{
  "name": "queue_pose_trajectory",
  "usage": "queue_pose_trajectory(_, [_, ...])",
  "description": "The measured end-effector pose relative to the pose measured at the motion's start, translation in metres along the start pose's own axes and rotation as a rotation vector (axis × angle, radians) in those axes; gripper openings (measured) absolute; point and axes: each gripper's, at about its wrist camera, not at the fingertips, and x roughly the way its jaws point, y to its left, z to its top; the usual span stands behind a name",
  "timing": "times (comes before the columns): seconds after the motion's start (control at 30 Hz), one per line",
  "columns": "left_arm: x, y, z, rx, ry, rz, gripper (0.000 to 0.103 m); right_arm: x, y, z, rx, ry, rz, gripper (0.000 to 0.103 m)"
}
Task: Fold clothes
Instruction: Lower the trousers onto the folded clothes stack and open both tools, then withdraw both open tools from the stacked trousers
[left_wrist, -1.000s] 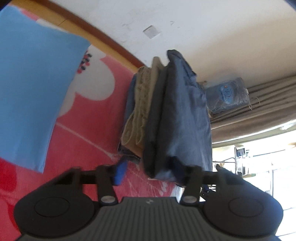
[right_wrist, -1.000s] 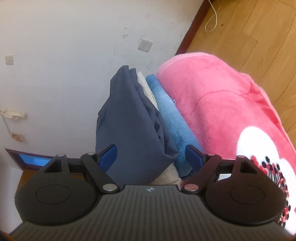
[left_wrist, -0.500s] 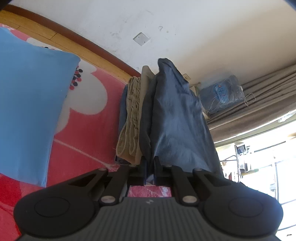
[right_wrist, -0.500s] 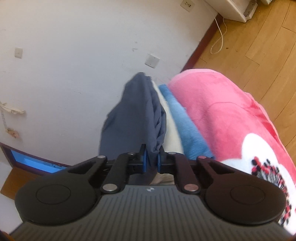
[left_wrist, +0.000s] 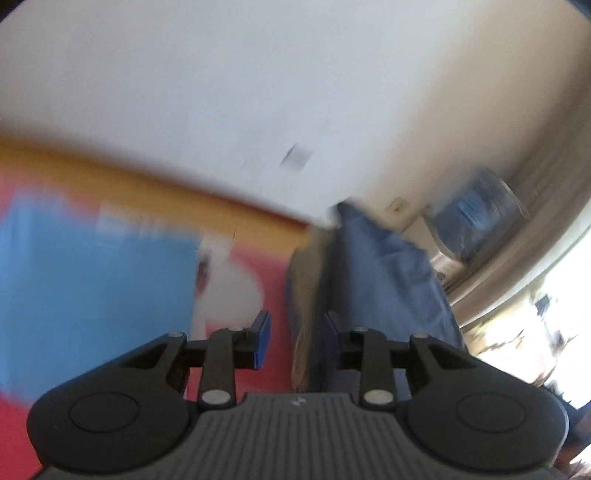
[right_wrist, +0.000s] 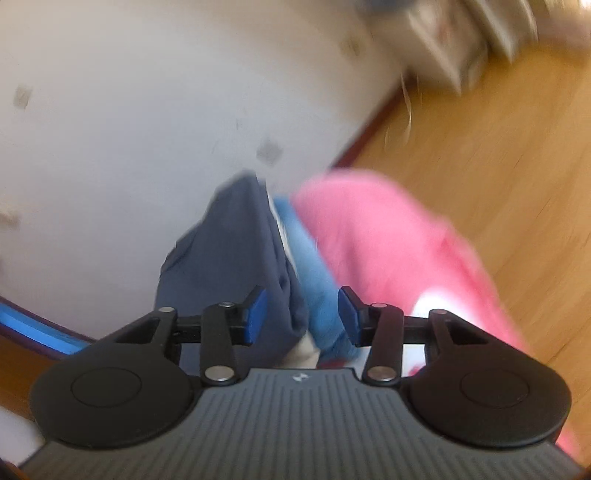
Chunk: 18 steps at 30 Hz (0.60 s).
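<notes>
A stack of folded clothes lies on a pink blanket (left_wrist: 275, 295), against the wall. Its top piece is a dark blue garment (left_wrist: 384, 280), with a tan garment (left_wrist: 308, 280) beneath it. The right wrist view shows the same dark blue garment (right_wrist: 236, 251) over a white layer and a light blue towel (right_wrist: 310, 266). My left gripper (left_wrist: 297, 339) hangs just in front of the stack. Its jaws are opening, and the pads press on nothing. My right gripper (right_wrist: 302, 317) hovers at the stack's other end. Its jaws are opening too, free of the cloth. Both views are blurred.
A light blue pillow (left_wrist: 92, 280) lies on the blanket to the left. A plastic-wrapped bundle (left_wrist: 476, 218) and curtains stand at the right by the wall. Wooden floor (right_wrist: 498, 166) runs beyond the pink blanket (right_wrist: 388, 240), with white furniture (right_wrist: 443, 44) and a cable at the far wall.
Both grippers went from open to shut at the dark blue garment's near edge half a second ago. Now both have parted and lifted away, and the stack looks lower and smaller.
</notes>
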Motion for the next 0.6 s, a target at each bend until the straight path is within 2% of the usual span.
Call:
queue_pose_trajectory(0.07, [0.013,-0.039,-0.003,0.191,0.023,-0.012,0.036,0.002,0.035,-0.003,-0.199,-0.028,0.012,0.042])
queue_pose_trajectory(0.1, [0.026,-0.059,-0.011,0.295,0.059,-0.014,0.037,0.009,0.052,-0.011,-0.305,-0.024,0.019,0.042])
queue_pose_trajectory(0.17, [0.05,-0.085,-0.033,0.469,0.111,0.034,0.04,0.029,0.084,-0.031,-0.521,0.001,0.037,0.04])
queue_pose_trajectory(0.23, [0.069,-0.096,-0.055,0.578,0.121,0.096,0.045,0.054,0.096,-0.055,-0.678,0.023,-0.015,0.04])
queue_pose_trajectory(0.3, [0.08,-0.091,-0.07,0.605,0.11,0.119,0.052,0.076,0.089,-0.071,-0.721,0.041,-0.056,0.041])
queue_pose_trajectory(0.4, [0.077,-0.081,-0.073,0.598,0.082,0.1,0.052,0.09,0.075,-0.077,-0.695,0.023,-0.05,0.045])
queue_pose_trajectory(0.53, [0.056,-0.08,-0.055,0.53,0.085,0.073,0.053,0.078,0.092,-0.061,-0.692,0.017,-0.051,0.046])
queue_pose_trajectory(0.57, [0.048,-0.082,-0.048,0.52,0.059,0.064,0.055,0.074,0.097,-0.055,-0.696,-0.006,-0.036,0.046])
queue_pose_trajectory(0.6, [0.046,-0.084,-0.039,0.506,0.037,0.058,0.061,0.076,0.102,-0.046,-0.7,-0.032,-0.026,0.046])
